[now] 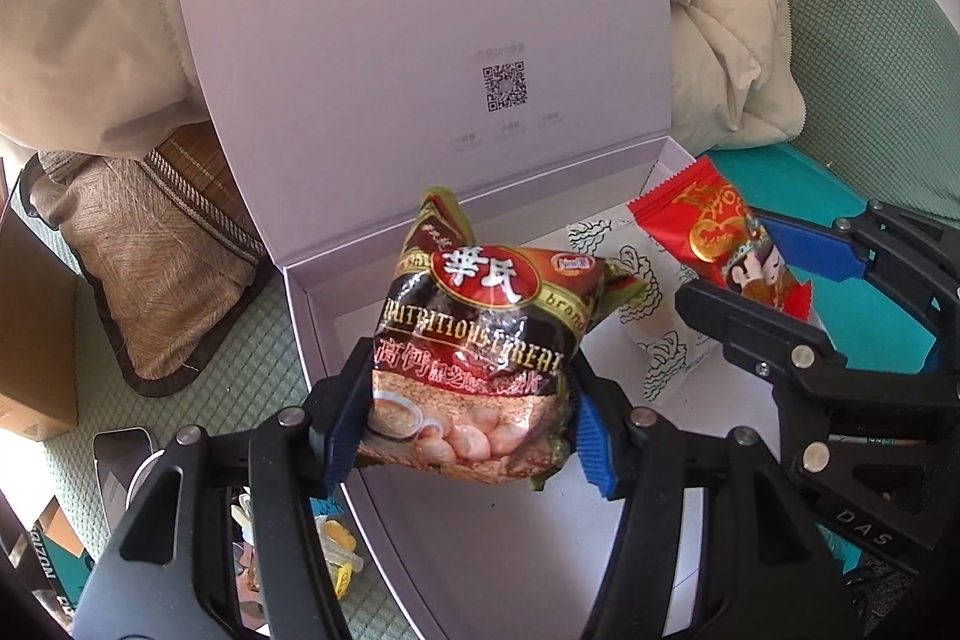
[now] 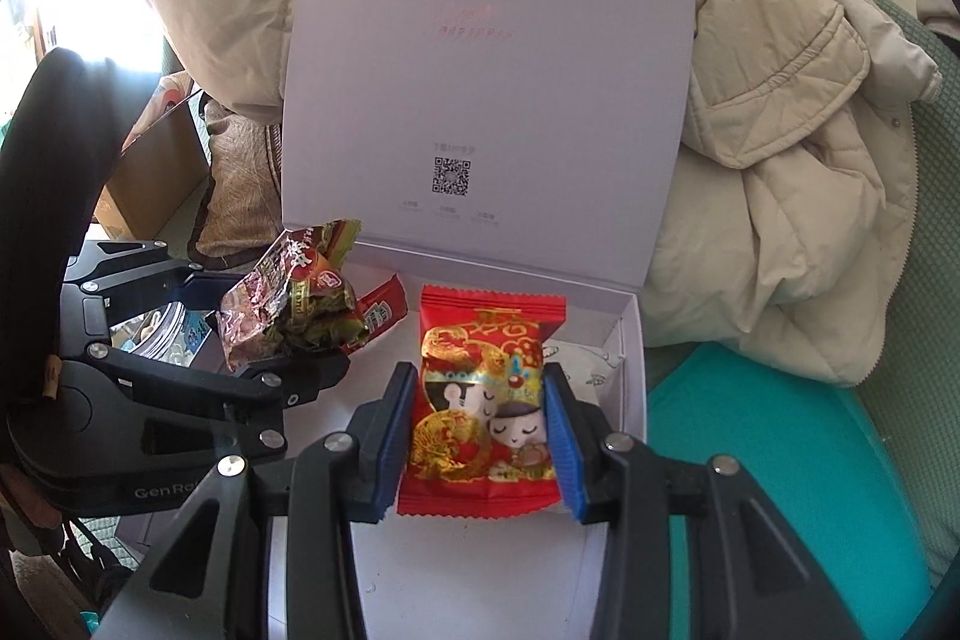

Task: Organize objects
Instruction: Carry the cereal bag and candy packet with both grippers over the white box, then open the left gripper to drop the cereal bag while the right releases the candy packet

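A white gift box (image 1: 312, 328) stands with its lid (image 1: 420, 10) upright at the back. My left gripper (image 1: 468, 424) is shut on a brown cereal packet (image 1: 480, 340), held just above the box's left half. My right gripper (image 2: 477, 439) is shut on a red sweet packet (image 2: 480, 400) with cartoon figures, over the right half of the box (image 2: 633, 358). Each view also shows the other hand: the right gripper (image 1: 774, 280) with the red packet (image 1: 720, 232), and the left gripper (image 2: 264, 334) with the brown packet (image 2: 288, 304). A white patterned sachet (image 1: 654, 340) lies in the box.
A beige padded jacket (image 2: 780, 160) is heaped behind and right of the box. A small red sachet (image 2: 381, 310) lies near the box's back wall. A teal item (image 2: 750, 460) lies on the right; a brown cushion (image 1: 150, 268) and a cardboard box (image 1: 36, 340) are on the left, on a green mat (image 1: 240, 388).
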### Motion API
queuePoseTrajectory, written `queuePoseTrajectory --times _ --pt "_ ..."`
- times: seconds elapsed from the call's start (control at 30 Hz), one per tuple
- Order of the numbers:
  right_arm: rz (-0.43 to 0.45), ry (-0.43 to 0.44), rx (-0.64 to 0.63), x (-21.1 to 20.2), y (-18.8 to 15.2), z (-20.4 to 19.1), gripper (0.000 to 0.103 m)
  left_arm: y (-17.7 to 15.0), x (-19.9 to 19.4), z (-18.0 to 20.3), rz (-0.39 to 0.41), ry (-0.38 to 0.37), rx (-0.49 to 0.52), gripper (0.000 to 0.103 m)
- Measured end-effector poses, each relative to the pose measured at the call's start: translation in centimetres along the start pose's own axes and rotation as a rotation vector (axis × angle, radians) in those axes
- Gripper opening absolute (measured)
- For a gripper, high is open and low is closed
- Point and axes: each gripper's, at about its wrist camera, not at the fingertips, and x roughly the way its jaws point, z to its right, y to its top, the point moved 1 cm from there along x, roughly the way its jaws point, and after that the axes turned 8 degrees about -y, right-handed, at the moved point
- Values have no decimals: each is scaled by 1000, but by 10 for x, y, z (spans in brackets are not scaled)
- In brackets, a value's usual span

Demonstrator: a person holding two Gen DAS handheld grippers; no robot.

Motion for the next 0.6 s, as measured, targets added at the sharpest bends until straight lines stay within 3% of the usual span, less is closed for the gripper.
queuePoseTrajectory --times 0.33,0.6 --pt "-22 -19 3 9 1 1 42 0 4 -3 -23 -11 -16 58" --pt "3 -40 -5 -13 5 1 43 3 -23 3 17 11 -19 58"
